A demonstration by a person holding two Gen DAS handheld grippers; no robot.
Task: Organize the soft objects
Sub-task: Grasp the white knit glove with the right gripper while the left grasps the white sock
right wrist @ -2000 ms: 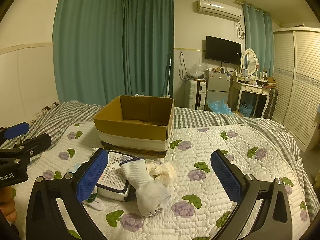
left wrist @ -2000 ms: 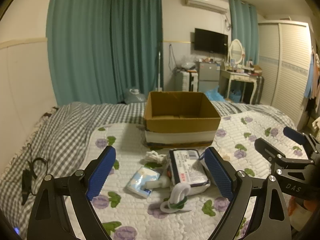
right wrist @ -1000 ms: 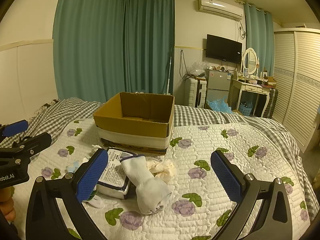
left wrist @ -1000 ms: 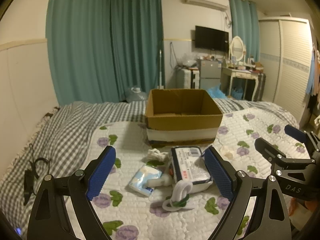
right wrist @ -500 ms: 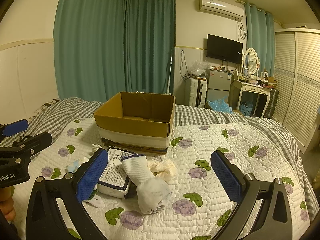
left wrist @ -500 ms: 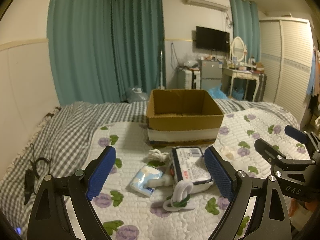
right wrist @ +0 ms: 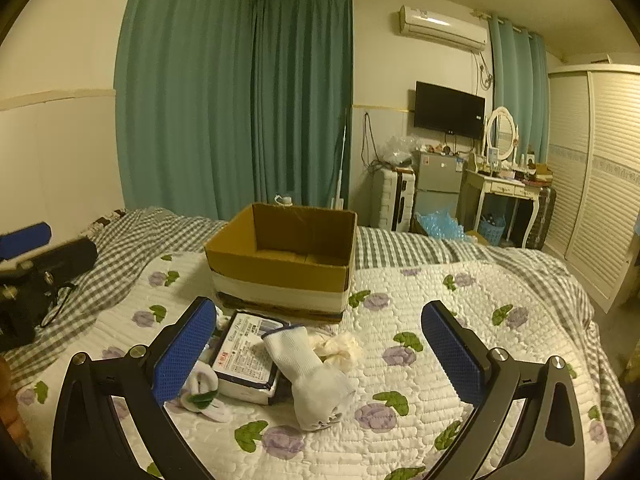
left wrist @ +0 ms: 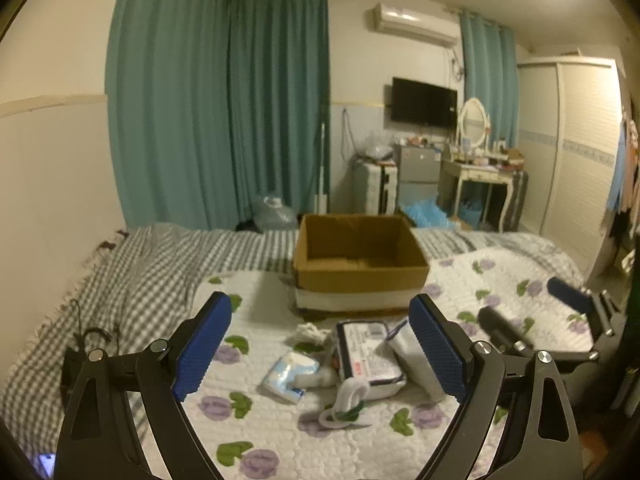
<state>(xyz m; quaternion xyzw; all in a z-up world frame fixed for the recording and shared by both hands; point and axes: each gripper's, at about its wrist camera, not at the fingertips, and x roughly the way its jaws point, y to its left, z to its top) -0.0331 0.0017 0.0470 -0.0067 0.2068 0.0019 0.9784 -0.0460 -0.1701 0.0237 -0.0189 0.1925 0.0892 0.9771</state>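
Observation:
An open empty cardboard box (left wrist: 360,264) (right wrist: 284,256) stands on the bed. In front of it lies a pile: a wrapped wipes pack (left wrist: 366,354) (right wrist: 246,354), a white sock (right wrist: 312,376) (left wrist: 414,360), a small blue-white tissue pack (left wrist: 290,372), a rolled white sock with green (left wrist: 346,400) (right wrist: 202,392), a white knotted cloth (left wrist: 312,334) and a cream crumpled cloth (right wrist: 340,350). My left gripper (left wrist: 320,348) is open and empty above the pile. My right gripper (right wrist: 318,356) is open and empty above the white sock.
The bed has a floral quilt (right wrist: 440,360) over a checked sheet (left wrist: 132,280). A black cable (left wrist: 92,338) lies at the left. Behind the bed stand curtains, a small fridge (right wrist: 438,184), a dressing table (right wrist: 504,188) and a wardrobe (right wrist: 596,184).
Both grippers have shifted slightly forward and up over the pile. Jaws stay open. The objects on the bed have not moved.

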